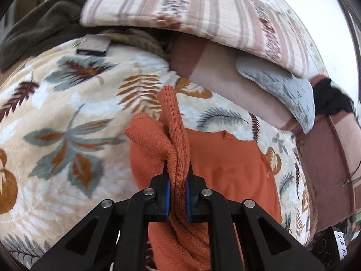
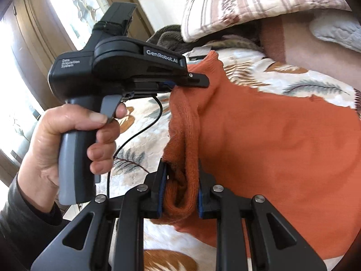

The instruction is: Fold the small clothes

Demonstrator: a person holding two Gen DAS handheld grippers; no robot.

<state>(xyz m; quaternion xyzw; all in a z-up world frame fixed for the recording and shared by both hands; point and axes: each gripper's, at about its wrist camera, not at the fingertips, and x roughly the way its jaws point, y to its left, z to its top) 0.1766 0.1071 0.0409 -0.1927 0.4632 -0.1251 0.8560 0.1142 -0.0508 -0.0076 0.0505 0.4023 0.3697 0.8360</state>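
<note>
Both grippers had hold of the orange sweater [image 2: 282,140], which lay on the leaf-print blanket [image 1: 56,103] of the bed, filling the lower right of the right wrist view. The left gripper [image 1: 178,180] was clamped tight on a bunched ridge of the knit, blue pads squeezing the cloth between them at the bottom centre of its own view. The right gripper [image 2: 182,180] was closed on a thicker roll of the same edge, low in the middle of its frame. Up in the upper left of that frame, a hand [image 2: 67,135] squeezed the handle of the left gripper [image 2: 194,83], whose tip bit the sweater's far corner.

My read: this was the lift of one side edge, ready to carry it across the body of the sweater. To do it well, the two grips needed to travel together and keep the edge stretched between them, so the fold line came out straight instead of sagging. The cloth was bunched in both grips, so a light pull apart would help flatten it. Neither grip should ease until the edge lay down on the orange panel. The striped pillow [image 1: 203,11] and grey cushion [image 1: 282,90] sat beyond, in the upper part of the left wrist view, so there seemed room to lay the fold flat.
</note>
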